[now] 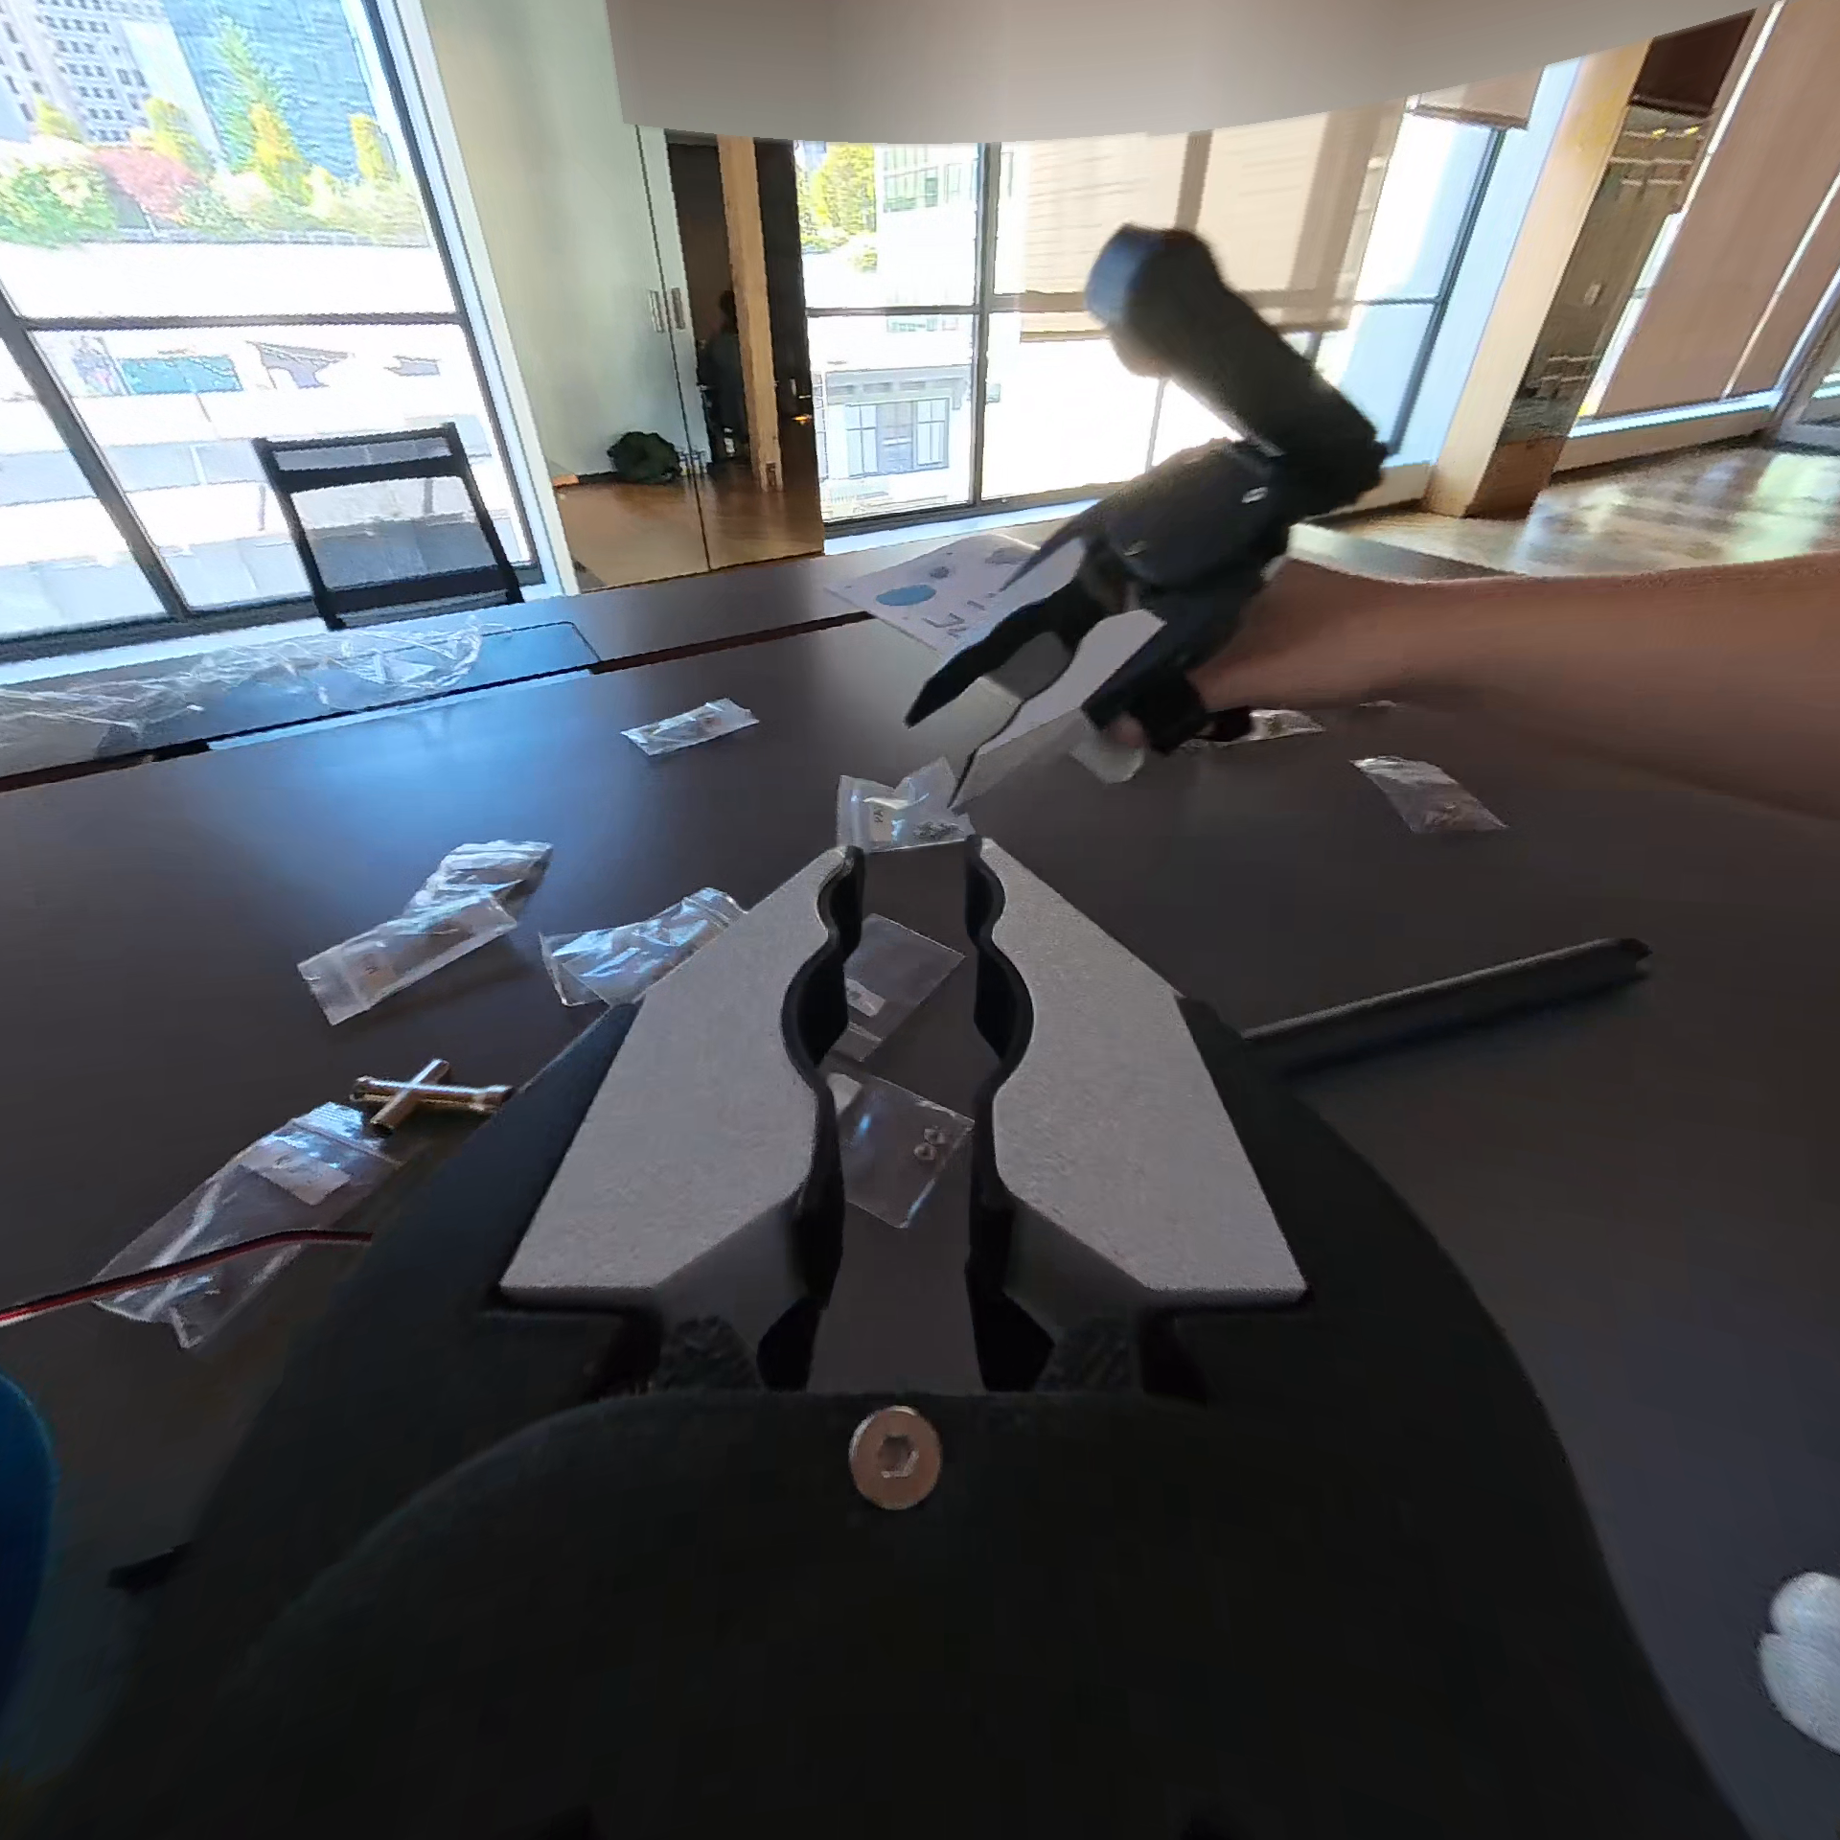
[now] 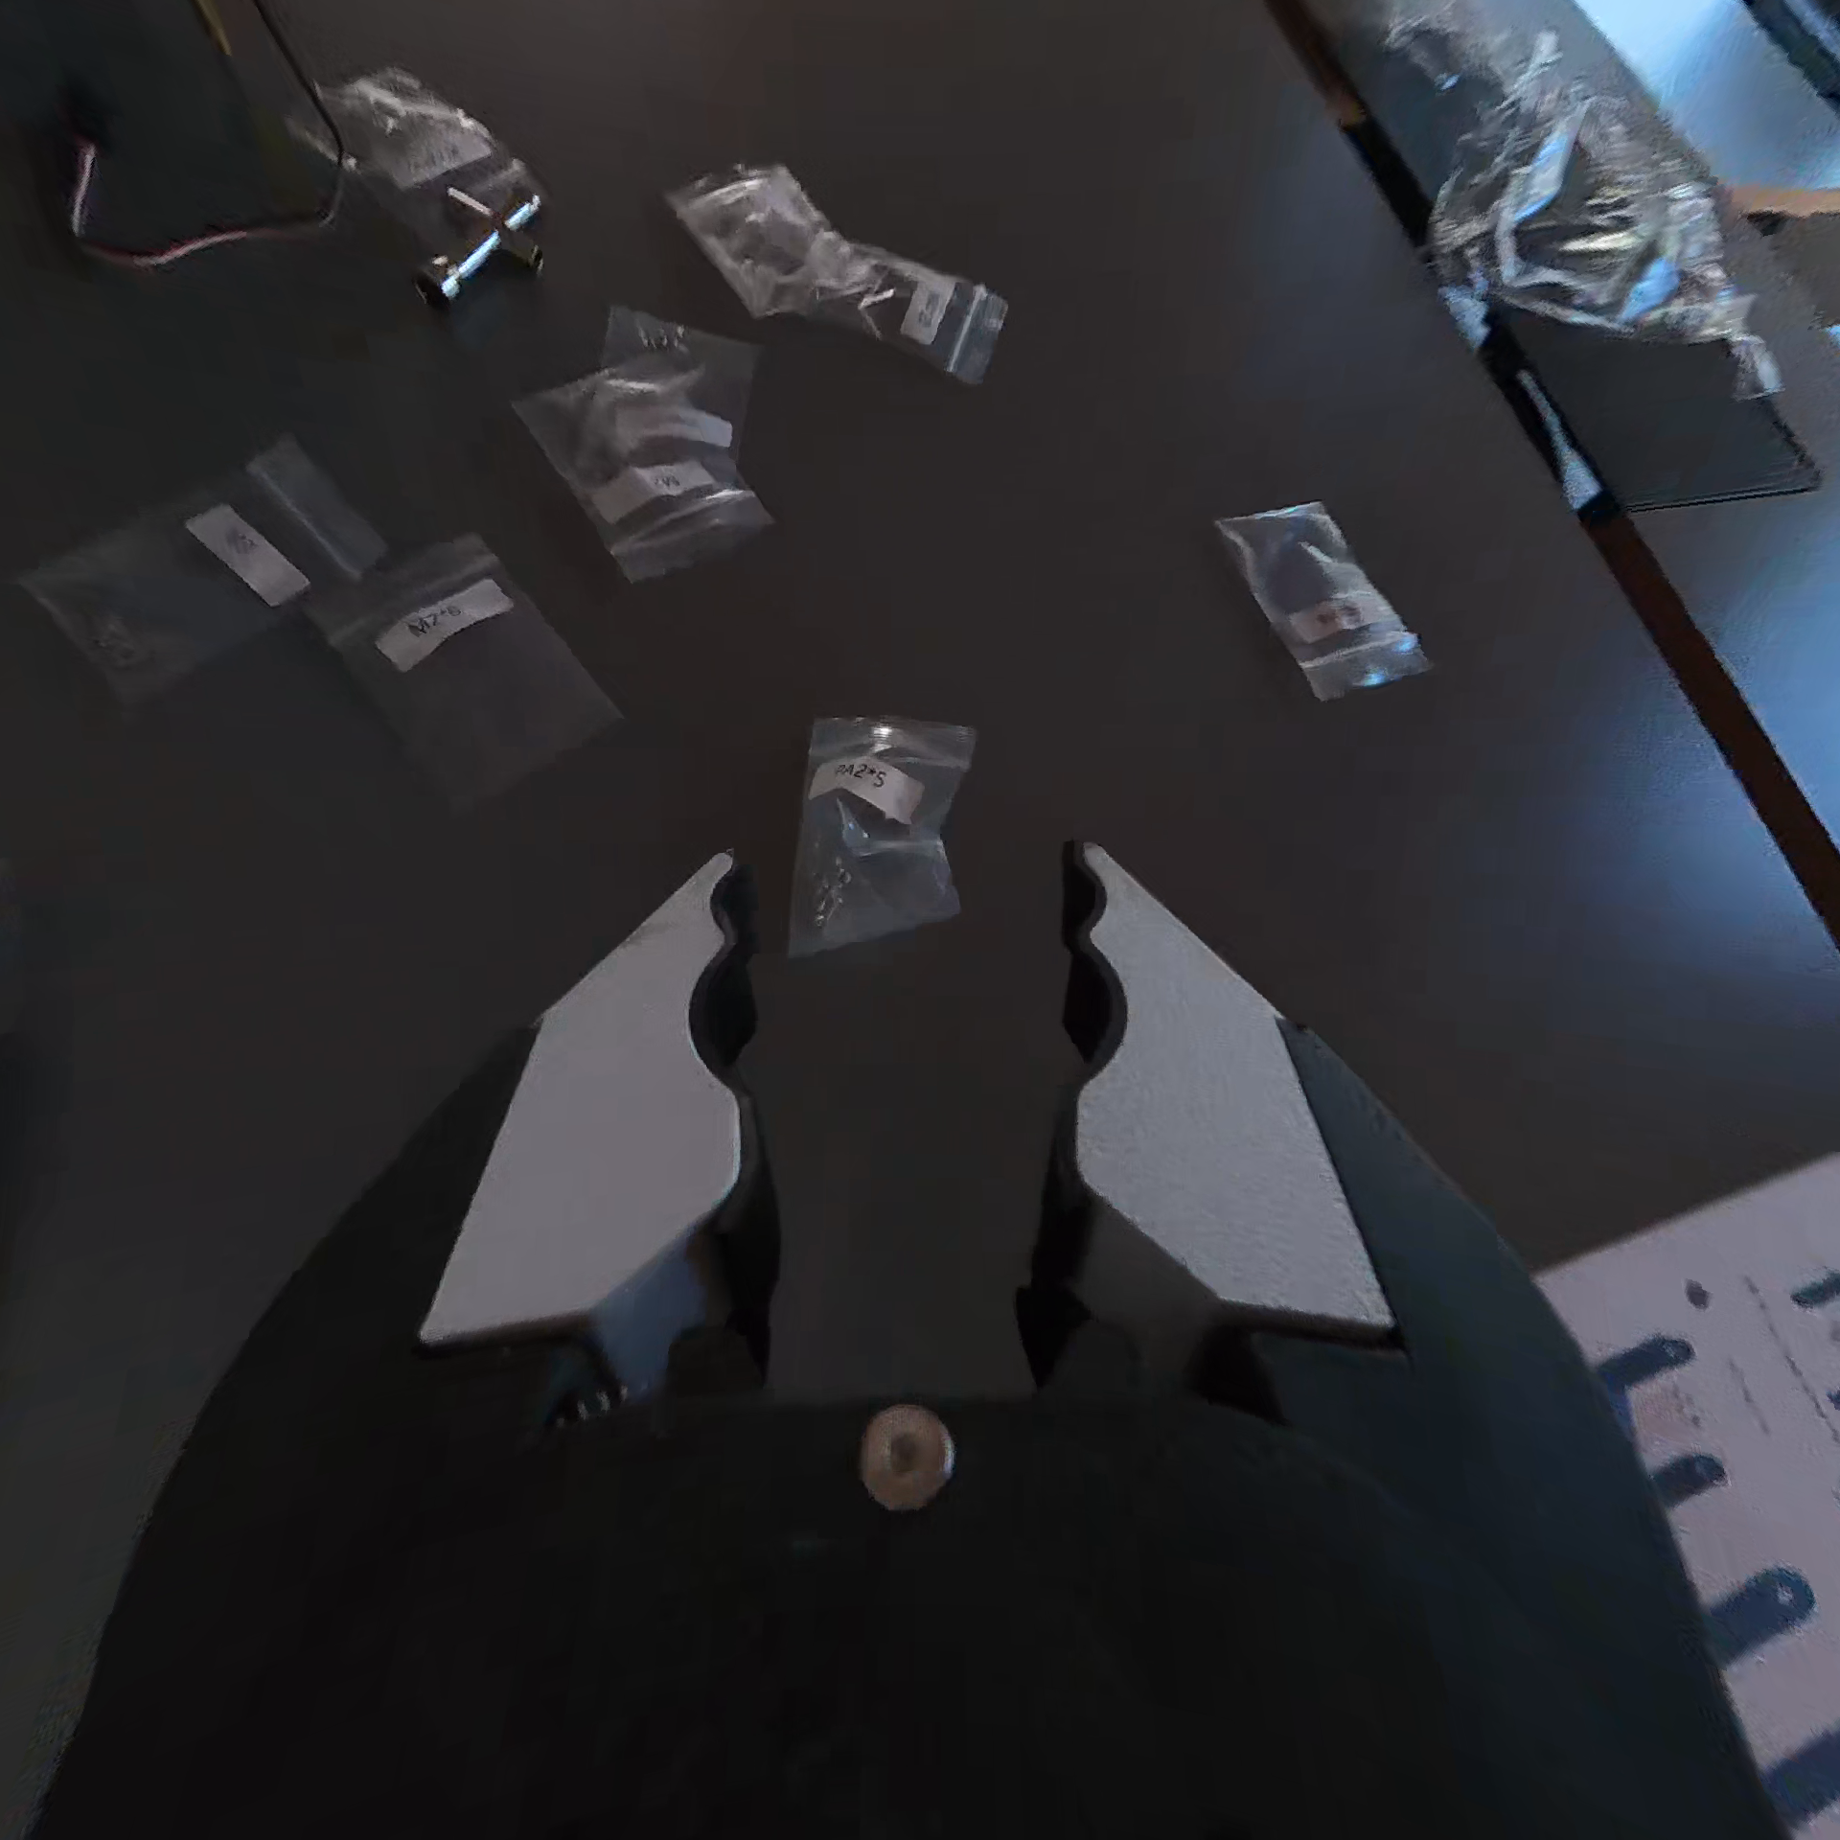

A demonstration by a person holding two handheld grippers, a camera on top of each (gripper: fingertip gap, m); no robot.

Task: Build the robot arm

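**A:** Across the dark matte surface [image 1: 299, 797] lie small clear plastic bags, crinkly and glossy, plus a shiny metal cross wrench [image 1: 430, 1093] at near left. Tall windows [image 1: 229, 329] and wood floor fill the far room.

**B:** Yep. Left claw [image 1: 908, 864] is narrowly parted, holding nothing, above flat bags. Right claw [image 2: 901, 856] gapes wide, empty, over one labelled bag [image 2: 876, 836].
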